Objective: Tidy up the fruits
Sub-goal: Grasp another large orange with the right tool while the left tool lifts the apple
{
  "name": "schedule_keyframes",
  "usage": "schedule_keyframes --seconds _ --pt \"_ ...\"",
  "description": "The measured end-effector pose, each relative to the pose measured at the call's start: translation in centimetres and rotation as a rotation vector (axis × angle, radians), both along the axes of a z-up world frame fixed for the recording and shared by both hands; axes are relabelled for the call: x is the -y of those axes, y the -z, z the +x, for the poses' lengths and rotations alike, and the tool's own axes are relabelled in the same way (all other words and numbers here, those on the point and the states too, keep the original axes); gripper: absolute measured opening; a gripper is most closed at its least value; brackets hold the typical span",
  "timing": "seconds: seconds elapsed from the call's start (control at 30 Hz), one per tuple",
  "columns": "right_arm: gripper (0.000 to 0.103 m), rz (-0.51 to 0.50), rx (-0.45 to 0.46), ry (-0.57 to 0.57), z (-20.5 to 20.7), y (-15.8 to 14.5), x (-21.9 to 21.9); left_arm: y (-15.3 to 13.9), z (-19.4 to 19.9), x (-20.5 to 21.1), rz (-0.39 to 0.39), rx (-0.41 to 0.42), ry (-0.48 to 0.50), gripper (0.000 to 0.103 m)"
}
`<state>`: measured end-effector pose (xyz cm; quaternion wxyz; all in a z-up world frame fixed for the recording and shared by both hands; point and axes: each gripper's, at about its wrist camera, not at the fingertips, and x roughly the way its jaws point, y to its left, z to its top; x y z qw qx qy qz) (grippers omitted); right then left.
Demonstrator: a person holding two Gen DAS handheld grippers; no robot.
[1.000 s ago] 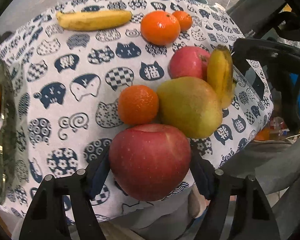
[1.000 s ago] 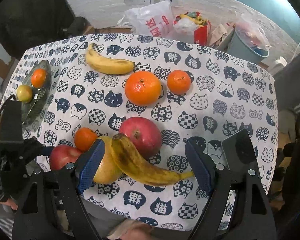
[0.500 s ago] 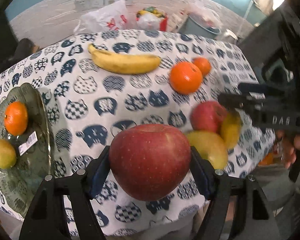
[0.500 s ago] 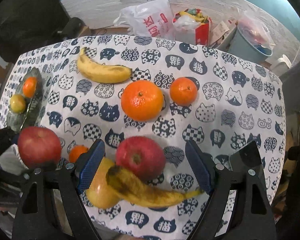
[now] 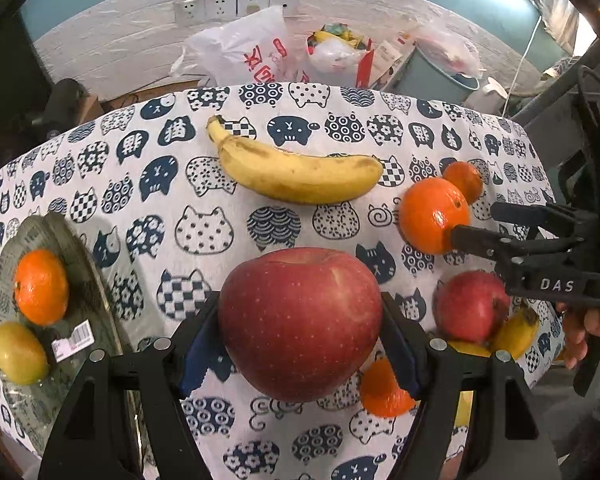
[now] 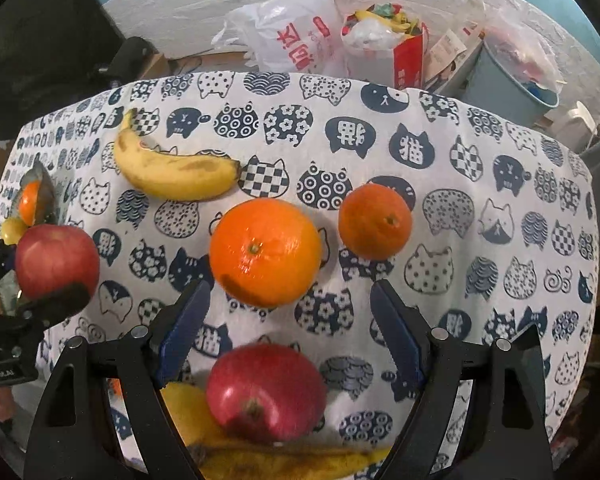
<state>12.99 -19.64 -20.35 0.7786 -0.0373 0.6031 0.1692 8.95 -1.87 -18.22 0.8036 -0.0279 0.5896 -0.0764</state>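
left gripper (image 5: 300,336): we're clamped on the big red apple (image 5: 300,322)
glass plate (image 5: 96,292): off left of our jaws, well apart
right gripper (image 6: 290,330): jaws spread, nothing held, large round orange (image 6: 265,252) just ahead

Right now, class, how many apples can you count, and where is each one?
2. One apple is gripped in the left gripper above the cloth; the other apple lies on the cloth by the near edge, against a banana. None looks hidden.
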Motion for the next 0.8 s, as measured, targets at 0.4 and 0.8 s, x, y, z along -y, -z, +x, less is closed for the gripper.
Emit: schedule_keyframes --seconds 0.4,0.8 --pt "0.082 0.013 -0.033 -0.039 2.1 1.9 -2.0 1.4 1.3 -0.1 0.021 -0.019 0.005 0.076" --pt "0.07 -0.046 -0.041 -0.081 1.5 3.0 -3.0 0.4 0.8 -0.6 0.003 -0.008 -0.003 0.076"
